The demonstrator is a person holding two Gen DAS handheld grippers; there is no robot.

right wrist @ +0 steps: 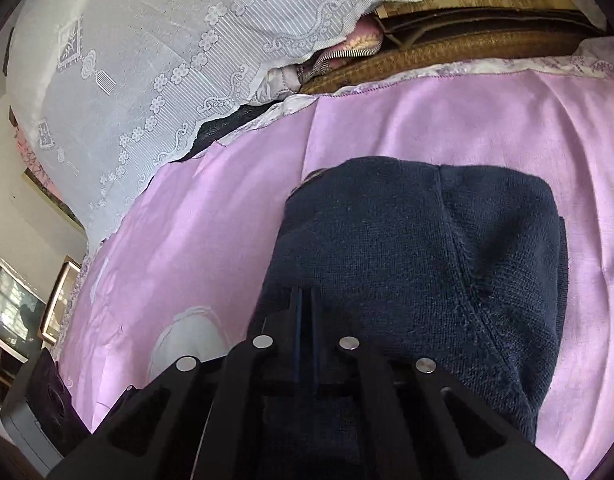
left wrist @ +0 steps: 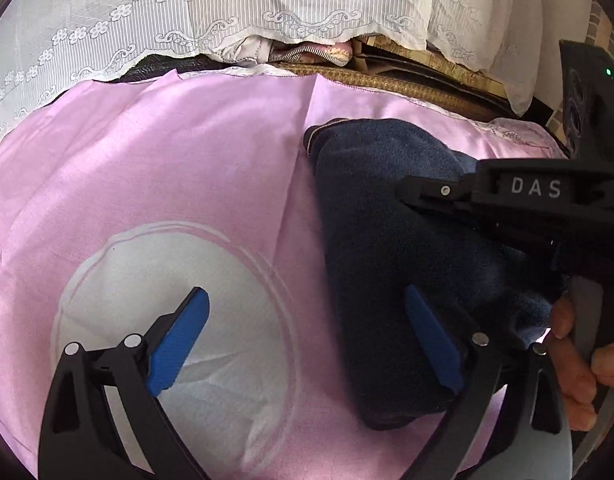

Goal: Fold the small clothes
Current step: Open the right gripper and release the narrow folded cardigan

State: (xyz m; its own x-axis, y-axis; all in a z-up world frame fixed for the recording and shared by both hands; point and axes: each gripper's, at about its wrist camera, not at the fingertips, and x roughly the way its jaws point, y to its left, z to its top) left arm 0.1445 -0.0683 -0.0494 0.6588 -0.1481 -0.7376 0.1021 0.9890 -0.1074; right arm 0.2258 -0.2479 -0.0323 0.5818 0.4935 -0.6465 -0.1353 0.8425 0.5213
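Note:
A dark navy knitted garment [left wrist: 387, 248] lies folded in a thick bundle on a pink sheet [left wrist: 167, 160]. My left gripper [left wrist: 307, 308] is open wide. Its left blue pad [left wrist: 179, 344] hovers over a white round print on the sheet, and its right pad [left wrist: 431, 336] is over the garment's near end. My right gripper [left wrist: 405, 190] comes in from the right across the garment. In the right wrist view the right gripper [right wrist: 305, 300] is shut, its blue pads together just above the navy garment [right wrist: 427, 260]. No fabric shows between them.
White lace cloth [left wrist: 187, 12] hangs along the far side, above a brown woven mat edge [left wrist: 387, 80] and striped fabric [left wrist: 307, 54]. A hand [left wrist: 579, 380] grips the right gripper's handle. Framed pictures [right wrist: 59, 300] and a grey device [right wrist: 31, 420] stand at the left.

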